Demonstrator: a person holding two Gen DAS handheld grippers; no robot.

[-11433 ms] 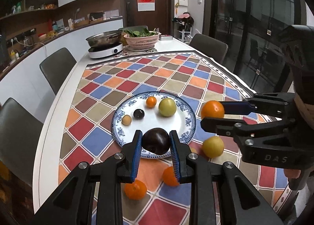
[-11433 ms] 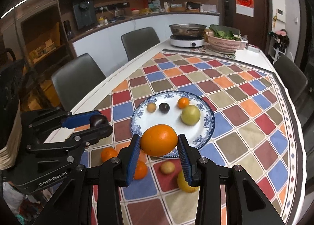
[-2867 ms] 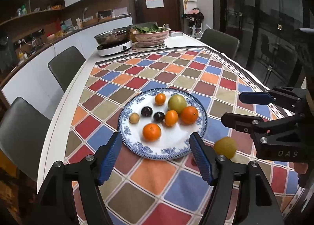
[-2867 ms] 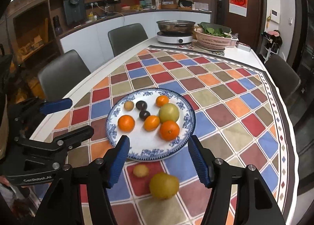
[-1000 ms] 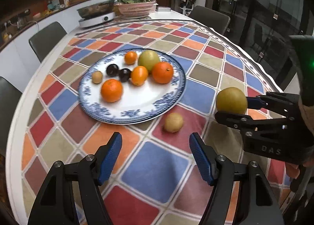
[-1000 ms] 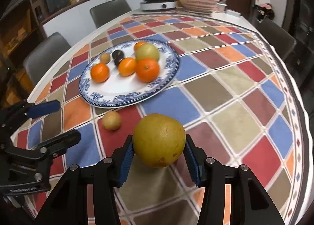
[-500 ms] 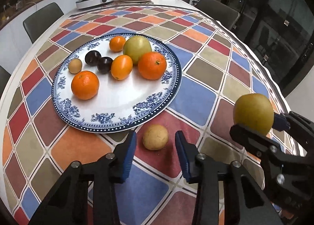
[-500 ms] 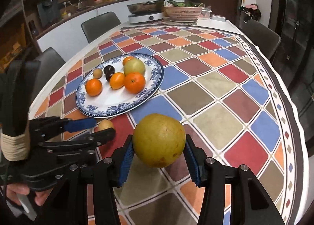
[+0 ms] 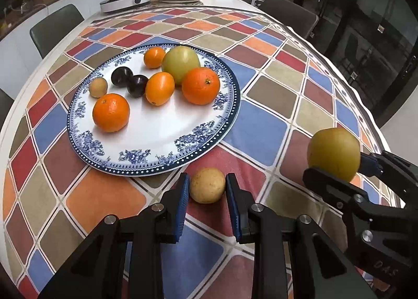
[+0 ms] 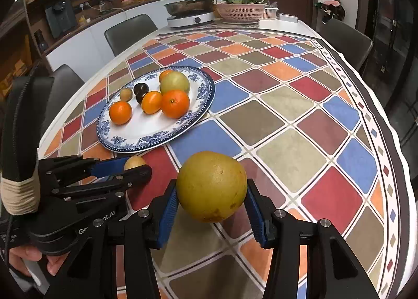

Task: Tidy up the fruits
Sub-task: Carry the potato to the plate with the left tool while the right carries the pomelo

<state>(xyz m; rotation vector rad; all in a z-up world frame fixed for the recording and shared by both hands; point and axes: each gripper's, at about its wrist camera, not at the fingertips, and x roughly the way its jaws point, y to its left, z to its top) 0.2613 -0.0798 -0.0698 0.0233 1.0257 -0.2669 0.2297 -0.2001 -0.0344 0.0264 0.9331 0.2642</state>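
The left gripper [image 9: 207, 189] bracketed, not yet visibly pinching, the small tan round fruit [image 9: 207, 185] on the checked tablecloth [image 9: 258, 126] just beside the blue-rimmed porcelain plate [image 9: 146, 163], so centred squeezing seemed advisable, while the right gripper [image 10: 211, 201] clasped the large yellow-green round fruit [image 10: 211, 189] aloft.

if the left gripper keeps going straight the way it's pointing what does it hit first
The small tan fruit already sits between the left gripper fingers, so that comes first. Beyond it, probably the near rim of the blue-patterned plate, though depth is hard to judge.
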